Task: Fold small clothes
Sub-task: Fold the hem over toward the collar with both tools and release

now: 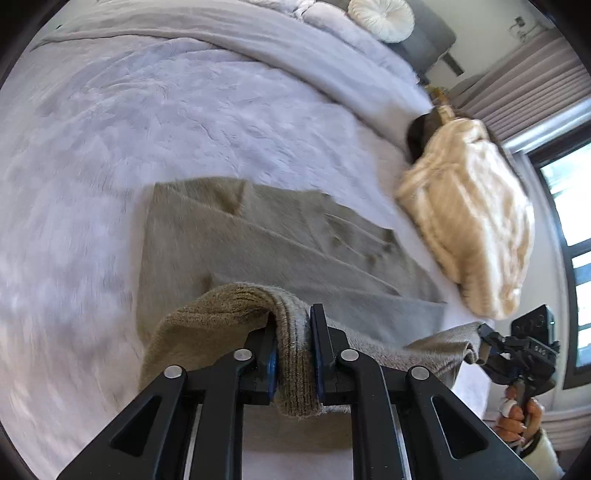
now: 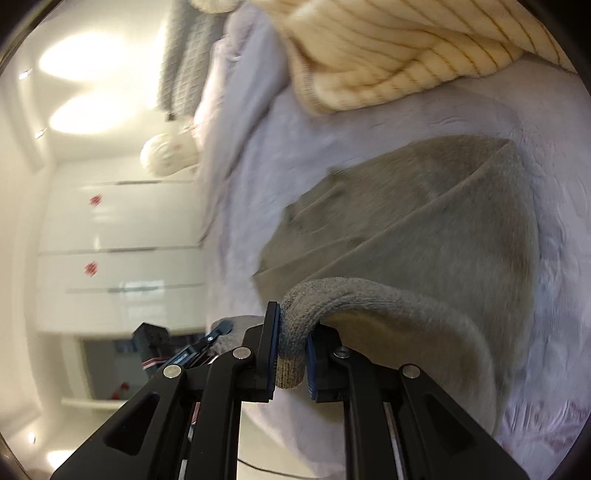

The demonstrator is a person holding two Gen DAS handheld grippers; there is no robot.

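A grey-brown knit garment [image 1: 280, 236] lies spread on the pale lilac bedspread [image 1: 147, 122]. My left gripper [image 1: 293, 332] is shut on its ribbed hem, lifted off the bed. My right gripper [image 2: 291, 332] is shut on another ribbed corner of the same garment [image 2: 424, 229], also raised. In the left wrist view the right gripper [image 1: 484, 343] shows at the right, holding the hem's other end, with a hand on its handle. The left gripper [image 2: 218, 330] shows small at the lower left of the right wrist view.
A cream ribbed knit [image 1: 469, 218] lies folded on the bed to the right, also in the right wrist view [image 2: 388, 48]. A round white cushion [image 1: 382, 16] and grey headboard are at the far end. White wardrobe doors [image 2: 118, 240] stand beyond the bed.
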